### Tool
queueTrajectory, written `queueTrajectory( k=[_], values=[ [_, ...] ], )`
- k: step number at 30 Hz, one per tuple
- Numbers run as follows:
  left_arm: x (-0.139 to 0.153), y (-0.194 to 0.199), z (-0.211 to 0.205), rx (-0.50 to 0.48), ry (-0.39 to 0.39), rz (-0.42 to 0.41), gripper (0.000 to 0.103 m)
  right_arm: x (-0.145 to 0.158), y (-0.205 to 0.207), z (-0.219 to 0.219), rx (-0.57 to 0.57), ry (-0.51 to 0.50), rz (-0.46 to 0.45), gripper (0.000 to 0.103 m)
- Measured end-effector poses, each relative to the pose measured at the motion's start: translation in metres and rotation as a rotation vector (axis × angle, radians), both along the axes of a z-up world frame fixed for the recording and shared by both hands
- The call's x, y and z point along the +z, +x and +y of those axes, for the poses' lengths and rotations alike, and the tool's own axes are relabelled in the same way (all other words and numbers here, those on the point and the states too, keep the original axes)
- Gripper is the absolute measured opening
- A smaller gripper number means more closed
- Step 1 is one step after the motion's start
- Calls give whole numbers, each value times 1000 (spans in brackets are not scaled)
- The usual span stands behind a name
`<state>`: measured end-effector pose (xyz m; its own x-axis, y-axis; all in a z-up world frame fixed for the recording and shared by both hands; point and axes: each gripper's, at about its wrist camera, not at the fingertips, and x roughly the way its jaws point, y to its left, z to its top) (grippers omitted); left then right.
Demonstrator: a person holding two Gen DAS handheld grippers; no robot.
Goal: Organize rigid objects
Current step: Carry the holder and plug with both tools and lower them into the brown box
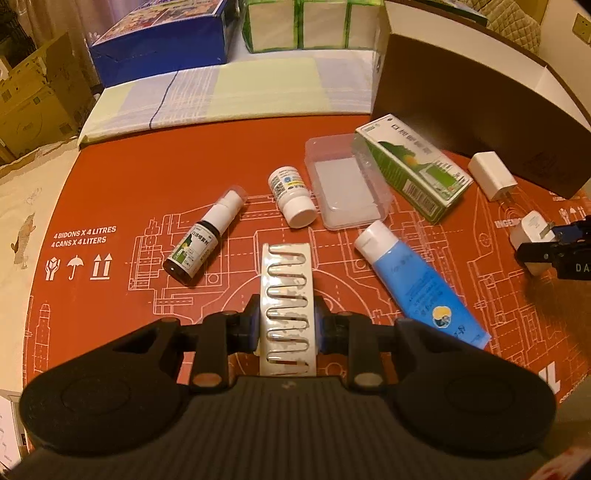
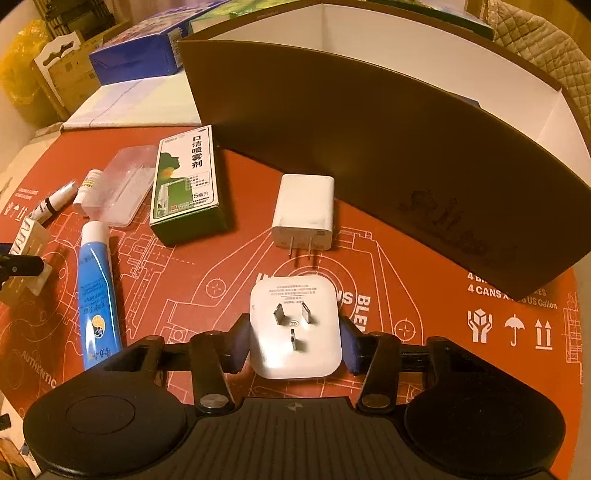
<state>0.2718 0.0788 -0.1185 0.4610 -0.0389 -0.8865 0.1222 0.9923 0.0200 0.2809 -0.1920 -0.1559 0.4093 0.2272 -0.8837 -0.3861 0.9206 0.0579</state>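
My left gripper is shut on a silver blister strip held over the orange mat. My right gripper is shut on a white three-pin plug adapter, prongs facing up; it also shows in the left wrist view. On the mat lie a dark spray bottle, a white pill bottle, a clear plastic case, a green spray box, a blue tube and a white two-pin charger.
A large open brown box with white inside stands at the back right. A folded checked cloth, a blue carton and green-white packs sit behind the mat. Cardboard boxes stand at the far left.
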Motion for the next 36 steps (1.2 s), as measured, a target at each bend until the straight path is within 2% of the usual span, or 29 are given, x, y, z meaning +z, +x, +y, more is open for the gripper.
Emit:
queueTrajectory(
  k=[9, 17, 28, 36],
  values=[
    [28, -6, -21, -59, -19, -36, 23, 23, -9, -10, 5, 62, 17, 45],
    [68, 9, -60, -178, -65, -109, 23, 62, -10, -14, 6, 126, -20, 45],
    [121, 64, -118, -333, -79, -244, 23, 125, 26, -25, 17, 204, -134, 45],
    [133, 122, -161, -410, -63, -282, 24, 145, 79, -30, -10, 196, -197, 45]
  ],
)
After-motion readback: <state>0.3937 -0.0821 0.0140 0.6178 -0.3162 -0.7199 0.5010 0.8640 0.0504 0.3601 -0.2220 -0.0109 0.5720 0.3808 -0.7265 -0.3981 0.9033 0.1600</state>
